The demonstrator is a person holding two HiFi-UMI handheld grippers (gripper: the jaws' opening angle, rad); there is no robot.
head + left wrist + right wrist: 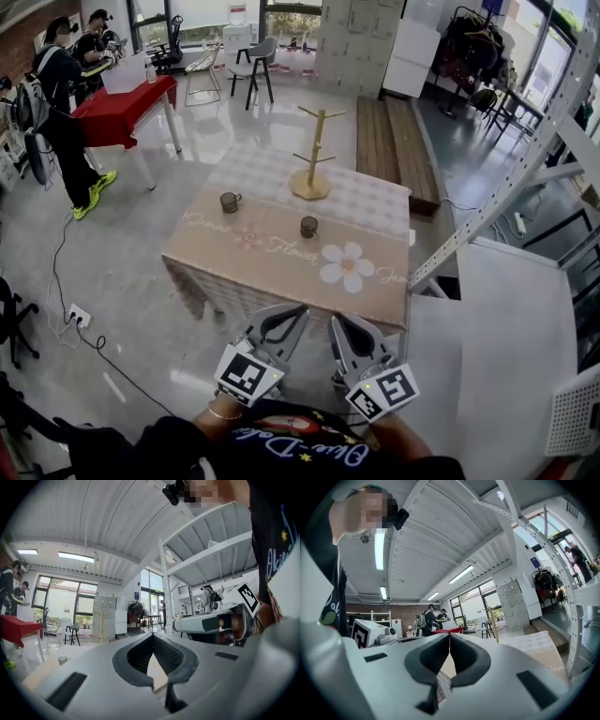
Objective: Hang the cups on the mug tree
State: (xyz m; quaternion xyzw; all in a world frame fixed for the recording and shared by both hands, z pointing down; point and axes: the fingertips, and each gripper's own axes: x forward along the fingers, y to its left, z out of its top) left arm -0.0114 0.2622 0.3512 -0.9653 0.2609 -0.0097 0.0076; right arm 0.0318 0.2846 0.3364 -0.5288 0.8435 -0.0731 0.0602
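Cups: two, small, dark and handled, both upright on the worktop (281, 262) at the centre of the head view; left cup (231, 201) stands near the worktop's left edge; right cup (308, 226) stands just below the tree (310, 155), apart from its round base; all pegs are bare. Left tongs (281, 319) and right tongs (349, 330) sit side by side at bottom centre, short of the worktop's near edge and well apart from both cups; each pair has its tips closed together with nothing held. Handling, as judged: the cups look like tinted glass, so probably light, rigid, smooth-walled and breakable; pinch one wall at the rim, opposite the handle, leaving the handle loop free for a peg; grip firmly, since a slick wall may slip; avoid knocking the slim tree, which may tip.
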